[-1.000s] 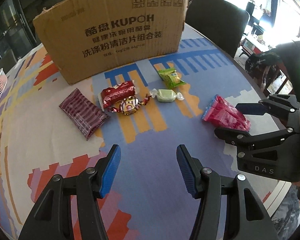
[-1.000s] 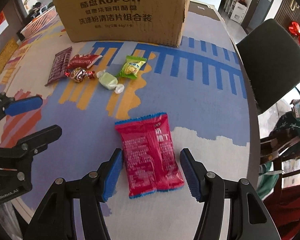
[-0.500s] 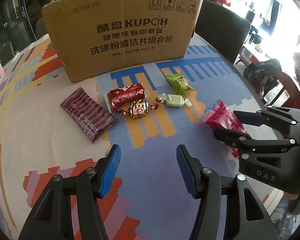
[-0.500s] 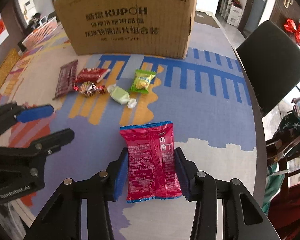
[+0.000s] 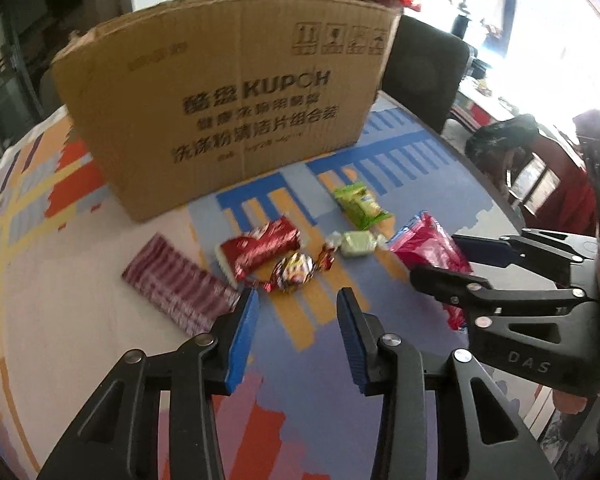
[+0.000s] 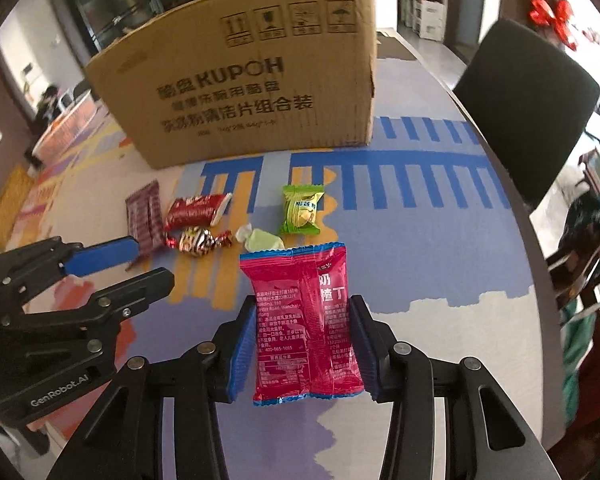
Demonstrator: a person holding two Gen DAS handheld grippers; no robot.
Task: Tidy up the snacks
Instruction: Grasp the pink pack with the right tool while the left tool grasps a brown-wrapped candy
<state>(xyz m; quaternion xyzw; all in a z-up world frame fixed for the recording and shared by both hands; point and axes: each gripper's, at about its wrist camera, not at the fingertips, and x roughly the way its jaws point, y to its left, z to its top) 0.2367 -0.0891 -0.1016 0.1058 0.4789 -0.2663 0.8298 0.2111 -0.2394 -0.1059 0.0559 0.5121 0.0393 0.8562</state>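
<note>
My right gripper (image 6: 303, 338) is shut on a pink-red snack packet (image 6: 305, 320) and holds it above the table; the packet also shows in the left wrist view (image 5: 430, 250). My left gripper (image 5: 296, 322) is open and empty, just short of a foil-wrapped candy (image 5: 294, 271). In a row in front of the KUPOH cardboard box (image 5: 228, 112) lie a maroon striped bar (image 5: 176, 284), a red packet (image 5: 260, 246), a pale green candy (image 5: 356, 243) and a green packet (image 5: 360, 204).
The round table has a colourful patterned cloth (image 6: 420, 232). A dark chair (image 6: 528, 104) stands at the back right by the table's edge. My right gripper's body (image 5: 540, 312) is close on the left gripper's right side.
My right gripper has closed on the pink-red packet and lifted it toward the other snacks. My left gripper has moved forward toward the foil candy and stays open.
</note>
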